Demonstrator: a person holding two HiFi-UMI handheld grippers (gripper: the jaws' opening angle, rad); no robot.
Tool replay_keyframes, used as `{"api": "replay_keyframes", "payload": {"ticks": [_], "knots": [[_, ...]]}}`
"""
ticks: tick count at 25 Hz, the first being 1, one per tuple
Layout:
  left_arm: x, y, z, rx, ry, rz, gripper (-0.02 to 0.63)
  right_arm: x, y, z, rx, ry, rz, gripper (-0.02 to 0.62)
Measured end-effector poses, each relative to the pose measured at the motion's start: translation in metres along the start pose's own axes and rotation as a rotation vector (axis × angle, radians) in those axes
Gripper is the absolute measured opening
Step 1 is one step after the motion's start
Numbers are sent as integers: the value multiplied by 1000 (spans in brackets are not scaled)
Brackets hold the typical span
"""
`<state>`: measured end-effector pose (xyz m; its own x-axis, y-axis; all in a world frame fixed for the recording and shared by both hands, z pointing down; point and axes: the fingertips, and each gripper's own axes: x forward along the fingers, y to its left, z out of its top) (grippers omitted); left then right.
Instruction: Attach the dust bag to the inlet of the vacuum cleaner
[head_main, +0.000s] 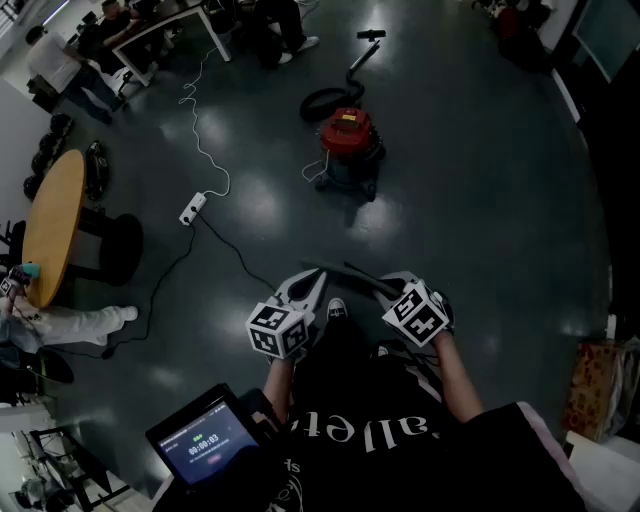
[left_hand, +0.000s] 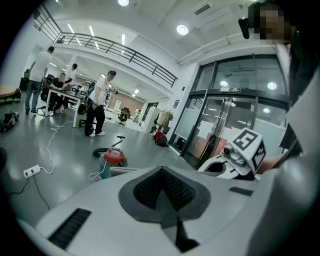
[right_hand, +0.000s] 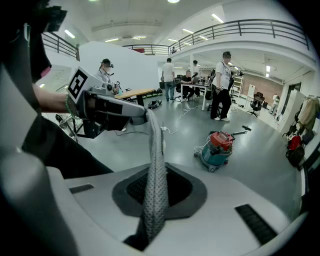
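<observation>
The red-topped vacuum cleaner (head_main: 350, 140) stands on the dark floor a few steps ahead, with its black hose (head_main: 328, 98) curled behind it. It also shows small in both gripper views (left_hand: 113, 157) (right_hand: 219, 142). A thin grey textured dust bag (right_hand: 156, 170) stretches edge-on between my two grippers and shows as a dark strip (head_main: 350, 271) in the head view. My right gripper (right_hand: 155, 200) is shut on its near end. My left gripper (right_hand: 145, 116) is shut on the far end. Both grippers (head_main: 316, 282) (head_main: 388, 284) are at waist height, far from the vacuum.
A white power strip (head_main: 192, 208) with cables lies on the floor to the left. A round wooden table (head_main: 50, 225) stands at the far left, and people sit and stand at desks (head_main: 110, 40) behind. A screen device (head_main: 205, 440) is at my lower left. A cardboard box (head_main: 590, 385) sits right.
</observation>
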<state>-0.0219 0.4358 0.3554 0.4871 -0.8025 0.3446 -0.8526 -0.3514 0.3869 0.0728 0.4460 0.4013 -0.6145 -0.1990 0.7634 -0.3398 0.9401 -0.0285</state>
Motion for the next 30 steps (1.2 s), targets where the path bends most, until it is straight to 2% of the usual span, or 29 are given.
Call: {"api": "replay_keyframes", "payload": {"ticks": [8, 14, 18, 23, 30], "knots": [[24, 66, 47, 1, 11, -45, 6, 36, -40, 58, 48, 1, -38, 38], [44, 97, 54, -25, 40, -80, 6, 60, -65, 84, 18, 40, -59, 38], [68, 103, 49, -51, 76, -92, 6, 72, -91, 86, 14, 63, -41, 38], [116, 121, 60, -74, 87, -56, 5, 92, -141, 79, 0, 83, 3, 38], [186, 174, 117, -107, 47, 37, 6, 134, -220, 105, -76, 81, 107, 38]]}}
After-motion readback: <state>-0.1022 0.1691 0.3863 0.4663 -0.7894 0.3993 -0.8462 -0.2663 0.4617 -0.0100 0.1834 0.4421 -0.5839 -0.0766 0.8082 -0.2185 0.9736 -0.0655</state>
